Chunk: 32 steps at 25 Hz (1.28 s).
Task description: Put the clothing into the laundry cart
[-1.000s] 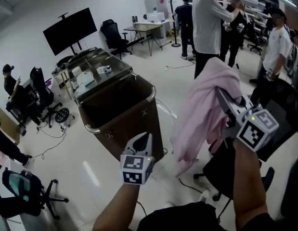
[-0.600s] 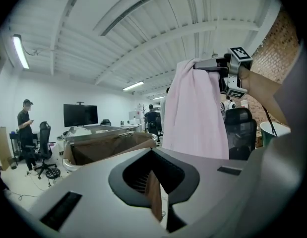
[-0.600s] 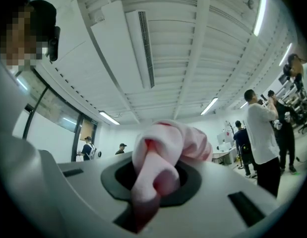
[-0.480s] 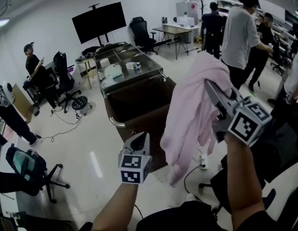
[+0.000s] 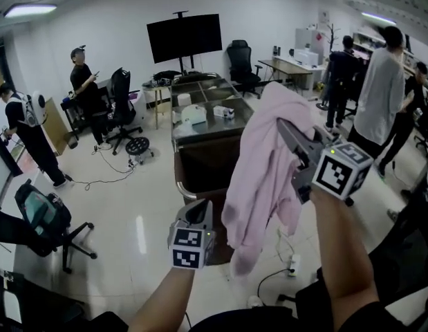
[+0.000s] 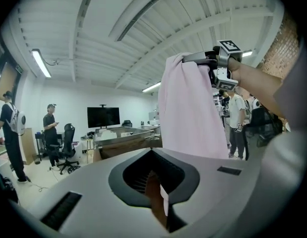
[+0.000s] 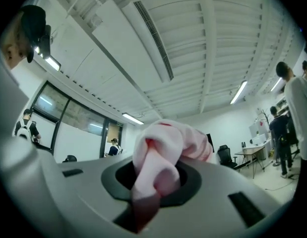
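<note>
Right gripper (image 5: 288,131): fingers clamped on pink garment (image 5: 258,168); cloth bunched at the fingertips, rest hanging below them. Left gripper (image 5: 199,213): fingers together, nothing between, low beside the garment's hem. Cart (image 5: 180,185): beyond both sets of fingertips, garment not in it.

An open office, perhaps a lab; desks (image 5: 296,65), swivel chairs (image 5: 121,102), a large screen (image 5: 184,38); strip lights (image 5: 27,10) overhead.

Lighting: bright and even, from ceiling strip lights (image 5: 25,10) at 10 and 1 o'clock of the head view; pale glare streak on the glossy floor (image 5: 140,235) at 7 o'clock. Fisheye bending throughout — dark vignette rings both gripper views. Pink garment (image 7: 163,150) soft, out of focus close to the right gripper's lens.
</note>
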Each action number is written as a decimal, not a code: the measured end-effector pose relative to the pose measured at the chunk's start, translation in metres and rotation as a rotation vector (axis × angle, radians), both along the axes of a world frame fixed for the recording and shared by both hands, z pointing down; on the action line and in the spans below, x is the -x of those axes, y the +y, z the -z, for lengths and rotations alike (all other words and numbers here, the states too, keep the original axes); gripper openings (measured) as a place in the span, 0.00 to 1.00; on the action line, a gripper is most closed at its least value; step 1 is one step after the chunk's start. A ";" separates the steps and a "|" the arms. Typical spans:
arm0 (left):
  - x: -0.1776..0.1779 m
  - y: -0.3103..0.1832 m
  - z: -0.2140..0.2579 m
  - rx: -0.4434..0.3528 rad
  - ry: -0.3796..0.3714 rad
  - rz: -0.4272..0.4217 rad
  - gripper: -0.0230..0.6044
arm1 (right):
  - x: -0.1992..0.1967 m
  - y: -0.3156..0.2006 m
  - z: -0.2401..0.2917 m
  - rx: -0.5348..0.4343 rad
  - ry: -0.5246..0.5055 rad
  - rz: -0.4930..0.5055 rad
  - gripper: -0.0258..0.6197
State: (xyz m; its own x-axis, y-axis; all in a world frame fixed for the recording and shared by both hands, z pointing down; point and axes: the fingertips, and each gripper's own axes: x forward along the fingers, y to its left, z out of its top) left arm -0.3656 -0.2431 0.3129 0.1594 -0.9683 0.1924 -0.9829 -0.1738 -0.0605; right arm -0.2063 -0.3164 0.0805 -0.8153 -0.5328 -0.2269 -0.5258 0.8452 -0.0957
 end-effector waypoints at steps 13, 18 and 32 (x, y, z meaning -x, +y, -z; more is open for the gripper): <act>0.023 -0.033 0.006 0.008 -0.011 0.207 0.04 | 0.067 -0.104 -0.023 0.063 0.066 0.161 0.18; 0.027 -0.032 0.010 0.012 -0.020 0.266 0.04 | 0.094 -0.145 -0.053 0.115 0.116 0.171 0.18; 0.056 -0.047 -0.001 0.053 -0.040 0.381 0.04 | 0.164 -0.224 -0.151 0.231 0.375 0.172 0.26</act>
